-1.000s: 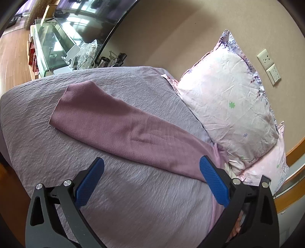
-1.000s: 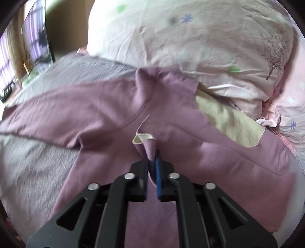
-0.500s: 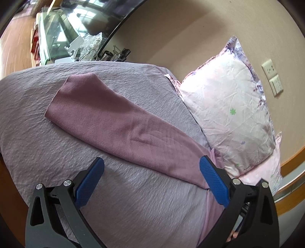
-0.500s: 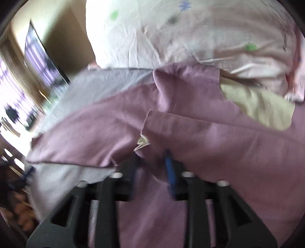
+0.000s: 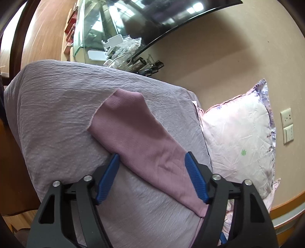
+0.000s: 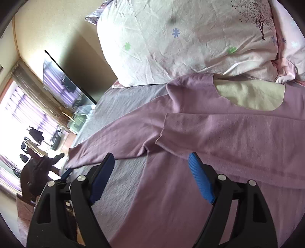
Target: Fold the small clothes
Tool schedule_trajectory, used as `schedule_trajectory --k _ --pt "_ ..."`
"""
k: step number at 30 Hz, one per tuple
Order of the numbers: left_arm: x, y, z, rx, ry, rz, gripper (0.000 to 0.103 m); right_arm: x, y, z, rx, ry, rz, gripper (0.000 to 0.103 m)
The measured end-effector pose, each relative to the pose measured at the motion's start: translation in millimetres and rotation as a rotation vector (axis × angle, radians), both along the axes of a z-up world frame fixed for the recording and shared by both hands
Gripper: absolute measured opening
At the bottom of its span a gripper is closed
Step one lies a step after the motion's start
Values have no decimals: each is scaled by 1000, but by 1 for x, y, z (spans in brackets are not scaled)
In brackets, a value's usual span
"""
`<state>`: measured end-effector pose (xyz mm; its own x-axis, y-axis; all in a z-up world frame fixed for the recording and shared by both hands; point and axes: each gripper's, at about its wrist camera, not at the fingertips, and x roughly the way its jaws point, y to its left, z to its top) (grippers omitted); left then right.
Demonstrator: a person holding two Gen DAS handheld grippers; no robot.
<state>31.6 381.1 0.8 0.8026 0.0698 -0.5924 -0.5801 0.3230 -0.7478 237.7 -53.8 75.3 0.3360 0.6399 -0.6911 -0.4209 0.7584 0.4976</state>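
A mauve long-sleeved shirt (image 6: 219, 171) lies on the grey-lilac bedspread (image 6: 122, 183). Its right sleeve (image 6: 209, 131) is folded across the chest, below the cream neck lining (image 6: 249, 95). My right gripper (image 6: 151, 171) is open and empty, above the shirt's side edge. The other sleeve (image 5: 144, 137) stretches out over the bedspread (image 5: 57, 114). My left gripper (image 5: 152, 171) is open, its blue pads either side of that sleeve, close over it.
A floral pink pillow (image 5: 238, 143) leans on the wall at the bed's head; it also shows in the right wrist view (image 6: 190, 38). A TV (image 5: 171, 11) and a cluttered glass stand (image 5: 114, 43) lie beyond the bed's far edge.
My right gripper has opened and let go of the folded sleeve cuff, then drawn back. My left gripper has moved down and forward until its pads straddle the outstretched sleeve.
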Motion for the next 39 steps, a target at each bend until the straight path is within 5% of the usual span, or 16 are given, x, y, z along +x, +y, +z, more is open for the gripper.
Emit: schedule_trajectory --k 3,5,8,15,22,26,30,34,39 --pt "5 7 -4 16 41 9 45 -7 -6 8 11 -13 15 80" --pt "4 12 -11 -1 46 16 15 -13 -15 16 24 -30 19 80" --pt "2 17 -15 -9 35 24 5 -19 -32 26 42 -58 13 83" --pt "45 -33 59 311 24 -125 3 -31 -99 48 73 -144 -72 85" --pt "146 -206 150 548 -141 -580 3 -38 -201 44 108 -175 -297 88" --pt "195 -348 146 556 -201 -897 3 -37 -259 18 161 -97 -430 88" --pt "227 -485 83 548 -62 -1189 3 -36 -294 -5 167 -38 -515 88" --pt "229 -528 48 580 39 -1312 4 -32 -315 -15 167 -7 -552 88" --pt "204 -484 78 438 -106 -1319 6 -19 -316 -8 192 -19 -525 77"
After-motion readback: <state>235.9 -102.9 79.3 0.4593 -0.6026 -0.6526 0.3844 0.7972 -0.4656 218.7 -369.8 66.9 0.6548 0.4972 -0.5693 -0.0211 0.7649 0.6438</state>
